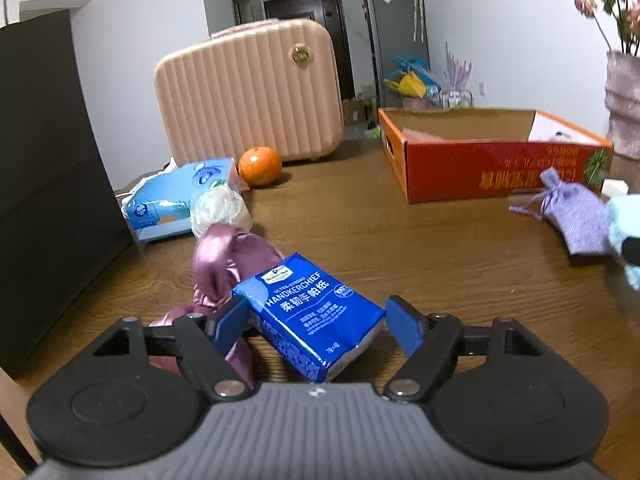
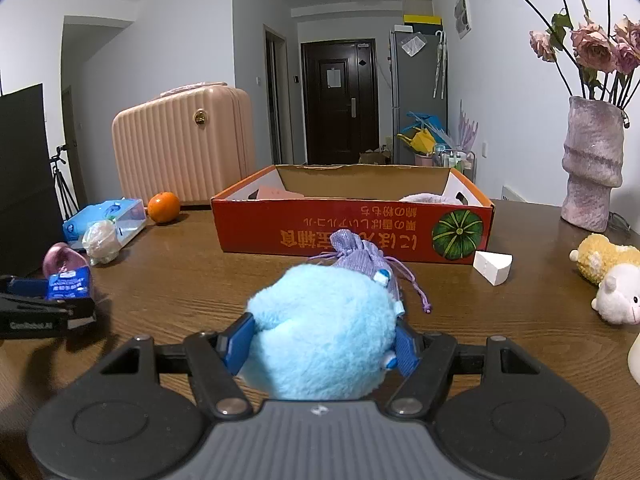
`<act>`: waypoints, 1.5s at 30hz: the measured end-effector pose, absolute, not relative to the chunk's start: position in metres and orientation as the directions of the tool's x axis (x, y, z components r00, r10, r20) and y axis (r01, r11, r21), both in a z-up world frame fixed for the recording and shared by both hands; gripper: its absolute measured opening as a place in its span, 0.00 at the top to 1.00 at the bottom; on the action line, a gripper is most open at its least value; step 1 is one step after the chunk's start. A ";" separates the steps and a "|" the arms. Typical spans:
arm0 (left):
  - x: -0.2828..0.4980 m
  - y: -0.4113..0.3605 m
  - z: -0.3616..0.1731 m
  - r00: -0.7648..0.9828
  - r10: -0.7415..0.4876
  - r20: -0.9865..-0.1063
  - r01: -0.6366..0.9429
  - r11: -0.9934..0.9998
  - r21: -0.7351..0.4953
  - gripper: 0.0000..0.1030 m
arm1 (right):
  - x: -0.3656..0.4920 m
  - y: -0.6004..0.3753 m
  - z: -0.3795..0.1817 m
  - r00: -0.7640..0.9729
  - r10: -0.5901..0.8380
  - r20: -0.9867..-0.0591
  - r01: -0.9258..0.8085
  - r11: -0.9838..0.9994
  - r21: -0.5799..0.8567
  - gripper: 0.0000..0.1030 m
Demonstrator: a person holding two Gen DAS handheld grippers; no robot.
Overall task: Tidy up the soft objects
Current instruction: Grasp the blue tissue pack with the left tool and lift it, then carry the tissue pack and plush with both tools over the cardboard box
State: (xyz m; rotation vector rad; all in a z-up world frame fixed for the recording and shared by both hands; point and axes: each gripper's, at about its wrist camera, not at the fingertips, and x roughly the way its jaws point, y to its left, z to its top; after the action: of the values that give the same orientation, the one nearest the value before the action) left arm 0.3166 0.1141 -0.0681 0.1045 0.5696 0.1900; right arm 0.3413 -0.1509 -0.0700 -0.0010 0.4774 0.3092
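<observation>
A blue handkerchief pack (image 1: 312, 320) lies tilted on a pink satin pouch (image 1: 224, 256) on the brown table (image 1: 400, 248). My left gripper (image 1: 316, 324) has its pads against the pack's two sides; the right wrist view shows this gripper (image 2: 48, 300) at far left with the pack (image 2: 68, 280) in it. My right gripper (image 2: 324, 344) is shut on a fluffy light-blue plush (image 2: 320, 320), held low over the table. Just beyond it a purple drawstring pouch (image 2: 360, 256) lies in front of the open orange cardboard box (image 2: 352, 228).
A tissue box (image 1: 172, 200), a crumpled plastic bag (image 1: 218, 208), an orange (image 1: 260, 166) and a pink suitcase (image 1: 248, 92) stand at back left. A black box (image 1: 48, 180) walls the left. At right are a vase (image 2: 594, 168), a white wedge (image 2: 492, 266) and two plush animals (image 2: 604, 256).
</observation>
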 end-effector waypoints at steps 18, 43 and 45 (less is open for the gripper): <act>0.285 0.094 -0.054 0.879 0.139 -0.456 -0.117 0.990 0.077 0.30 | 0.335 -0.153 -0.066 0.854 0.302 -0.424 -0.298 0.951 0.077 0.34; 0.283 0.032 -0.031 0.931 0.014 -0.364 -0.004 1.000 0.029 0.33 | 0.331 -0.179 -0.057 0.888 0.300 -0.348 -0.279 0.954 0.109 0.34; 0.284 0.027 -0.029 0.934 0.008 -0.357 0.003 1.000 0.031 0.33 | 0.332 -0.183 -0.056 0.892 0.297 -0.341 -0.276 0.955 0.109 0.34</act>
State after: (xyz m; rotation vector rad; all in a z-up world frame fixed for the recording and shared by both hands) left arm 0.2840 0.0271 -0.0291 0.0307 0.3651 0.0027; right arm 0.3318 -0.1827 -0.0561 0.0582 0.3630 0.2973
